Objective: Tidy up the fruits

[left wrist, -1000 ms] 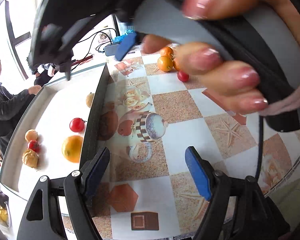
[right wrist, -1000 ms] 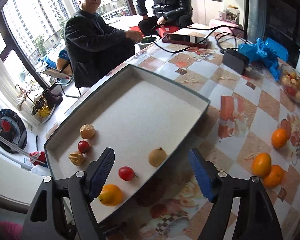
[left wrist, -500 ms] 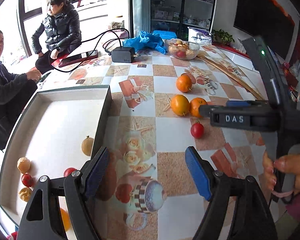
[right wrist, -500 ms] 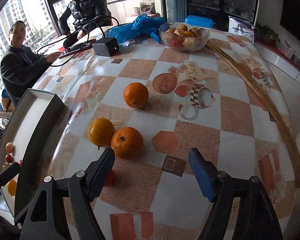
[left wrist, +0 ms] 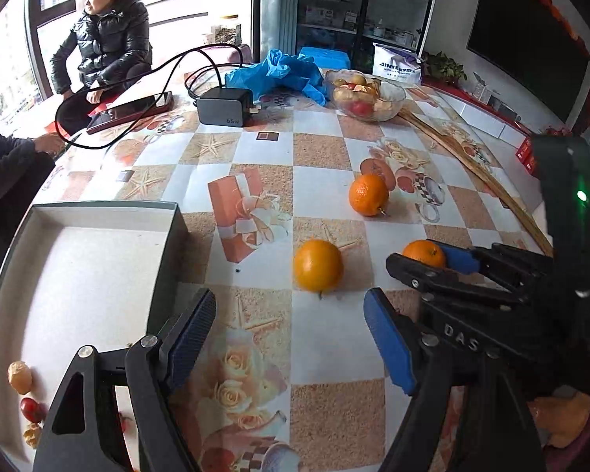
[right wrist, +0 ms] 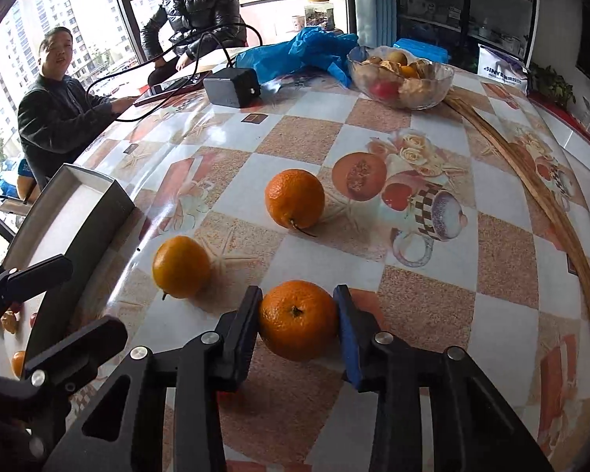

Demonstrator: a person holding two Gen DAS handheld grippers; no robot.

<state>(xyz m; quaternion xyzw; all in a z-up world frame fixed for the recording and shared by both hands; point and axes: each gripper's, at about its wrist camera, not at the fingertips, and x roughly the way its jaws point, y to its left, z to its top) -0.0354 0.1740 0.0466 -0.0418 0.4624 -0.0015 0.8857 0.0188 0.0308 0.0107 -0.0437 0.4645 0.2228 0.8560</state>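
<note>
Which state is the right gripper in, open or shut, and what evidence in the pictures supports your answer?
Shut on an orange. In the right wrist view, the right gripper has both pads pressed against the fruit's sides, with no gap visible.

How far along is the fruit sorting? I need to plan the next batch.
Partly done. A few small fruits already lie in the tray, including a red one. In hand: the right tool is closed on the nearest orange, not yet lifted off the table. Left: the yellower orange and the far orange on the tablecloth. The left tool is open.
</note>
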